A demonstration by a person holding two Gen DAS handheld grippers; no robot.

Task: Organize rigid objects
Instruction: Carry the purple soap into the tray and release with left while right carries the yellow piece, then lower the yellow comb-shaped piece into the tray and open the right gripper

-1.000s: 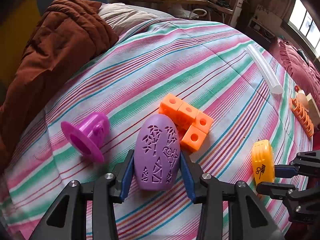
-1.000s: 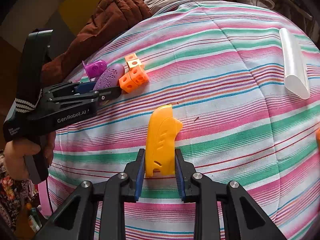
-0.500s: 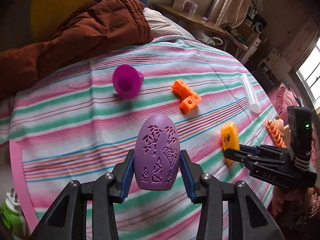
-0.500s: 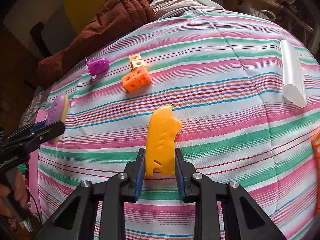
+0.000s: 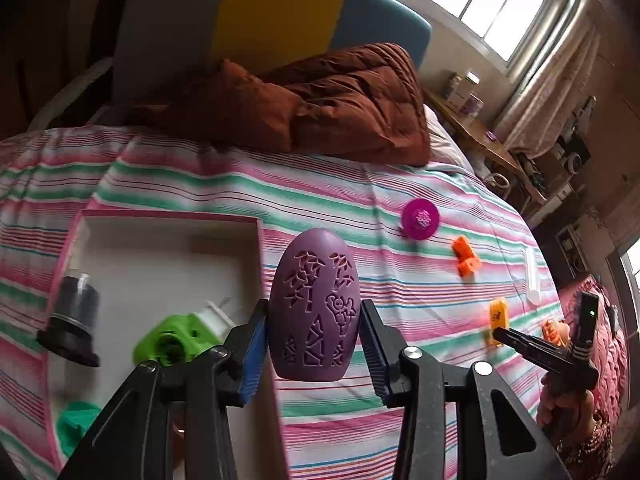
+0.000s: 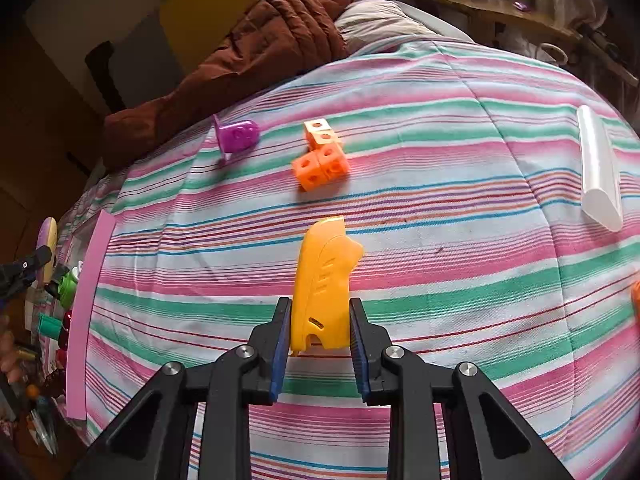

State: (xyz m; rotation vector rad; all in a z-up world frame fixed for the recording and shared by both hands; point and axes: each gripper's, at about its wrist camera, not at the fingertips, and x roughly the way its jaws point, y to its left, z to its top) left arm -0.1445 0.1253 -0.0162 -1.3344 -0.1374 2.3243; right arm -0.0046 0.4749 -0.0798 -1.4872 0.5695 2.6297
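Left tongs [image 5: 314, 346] grip purple egg [image 5: 314, 308]

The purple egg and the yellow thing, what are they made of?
The purple egg looks like matte, maybe rubbery plastic: dull surface, patterns cut into it. The yellow thing looks like hard, smooth plastic: slight sheen, moulded slots. Neither is certain from looks alone.

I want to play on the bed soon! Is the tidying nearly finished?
Not yet. The pink-rimmed white box already holds a green plastic piece. The left gripper holds a purple patterned egg; the right gripper holds a yellow plastic piece. Orange cubes, a purple cup and a white tube remain.
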